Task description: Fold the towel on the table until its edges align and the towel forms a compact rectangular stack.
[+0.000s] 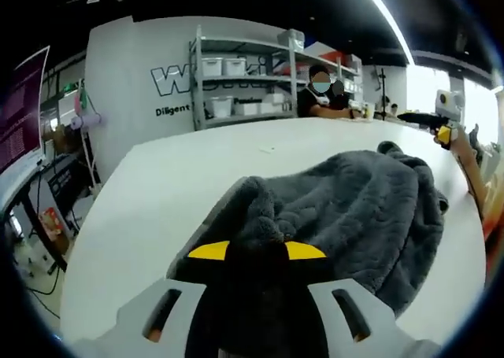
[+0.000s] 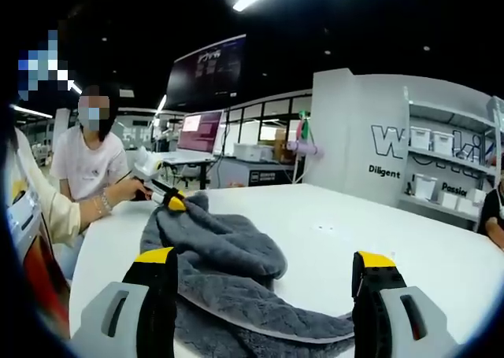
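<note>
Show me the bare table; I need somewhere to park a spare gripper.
Bare table runs wide between the grey towel and the edge facing the shelving, and beyond the right gripper toward the white wall. It is crowded at the towel itself, where the left gripper is clamped on a corner.

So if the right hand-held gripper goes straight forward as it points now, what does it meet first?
Probably the grey towel: it lies on the white table between the open jaws of the right hand-held gripper. Depth is unclear.
</note>
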{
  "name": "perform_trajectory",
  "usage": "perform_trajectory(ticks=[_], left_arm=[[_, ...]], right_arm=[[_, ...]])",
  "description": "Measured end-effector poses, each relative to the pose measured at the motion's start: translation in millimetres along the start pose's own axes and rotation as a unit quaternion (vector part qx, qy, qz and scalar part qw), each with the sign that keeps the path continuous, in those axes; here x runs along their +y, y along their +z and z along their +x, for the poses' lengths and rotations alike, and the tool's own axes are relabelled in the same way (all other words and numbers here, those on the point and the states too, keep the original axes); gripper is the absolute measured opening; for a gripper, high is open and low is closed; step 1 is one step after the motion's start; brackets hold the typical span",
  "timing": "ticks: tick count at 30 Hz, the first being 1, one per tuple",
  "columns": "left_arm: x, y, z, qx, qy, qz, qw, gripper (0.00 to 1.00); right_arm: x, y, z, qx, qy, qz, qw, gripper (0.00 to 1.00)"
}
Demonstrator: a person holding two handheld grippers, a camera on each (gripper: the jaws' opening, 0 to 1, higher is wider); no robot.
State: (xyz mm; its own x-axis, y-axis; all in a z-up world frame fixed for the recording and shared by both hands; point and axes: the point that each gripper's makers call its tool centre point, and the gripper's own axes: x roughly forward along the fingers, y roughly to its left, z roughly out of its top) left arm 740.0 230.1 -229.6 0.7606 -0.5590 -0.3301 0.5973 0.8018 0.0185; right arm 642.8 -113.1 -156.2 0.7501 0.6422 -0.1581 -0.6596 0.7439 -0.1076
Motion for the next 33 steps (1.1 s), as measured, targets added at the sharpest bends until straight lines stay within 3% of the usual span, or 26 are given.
perform_trajectory(ticks=[5, 7, 12, 20, 26, 33], left_arm=[[3.3, 11.2, -6, -0.029, 0.004, -0.01, 0.9995, 0.4], [3.1, 21.2, -8, -0.055, 0.003, -0.012, 0.9984, 0.44], [3.9, 37.7, -16, -0.09, 0.012, 0.0, 0.9959, 0.56], [3.1, 60.5, -24, -0.144, 0.028, 0.01, 0.9892, 0.86], [-5.9, 73.2, -27, -0.171, 0.025, 0.037, 0.9842, 0.93], [-3.0, 82.1, -31, -0.195, 0.04, 0.049, 0.9788, 0.99]], right_arm=[[-1, -3.3, 2, 0.007, -0.002, 0.0, 1.0, 0.93], [-2, -3.5, 2, 0.007, -0.002, 0.001, 1.0, 0.93], [-1, -0.2, 2, -0.002, 0.001, 0.001, 1.0, 0.95], [-5, -4.9, 3, 0.007, -0.007, 0.005, 0.9999, 0.96], [-9, -7.4, 2, 0.011, -0.013, 0.007, 0.9998, 0.97], [-8, -13.4, 4, 0.024, -0.012, 0.008, 0.9996, 0.99]])
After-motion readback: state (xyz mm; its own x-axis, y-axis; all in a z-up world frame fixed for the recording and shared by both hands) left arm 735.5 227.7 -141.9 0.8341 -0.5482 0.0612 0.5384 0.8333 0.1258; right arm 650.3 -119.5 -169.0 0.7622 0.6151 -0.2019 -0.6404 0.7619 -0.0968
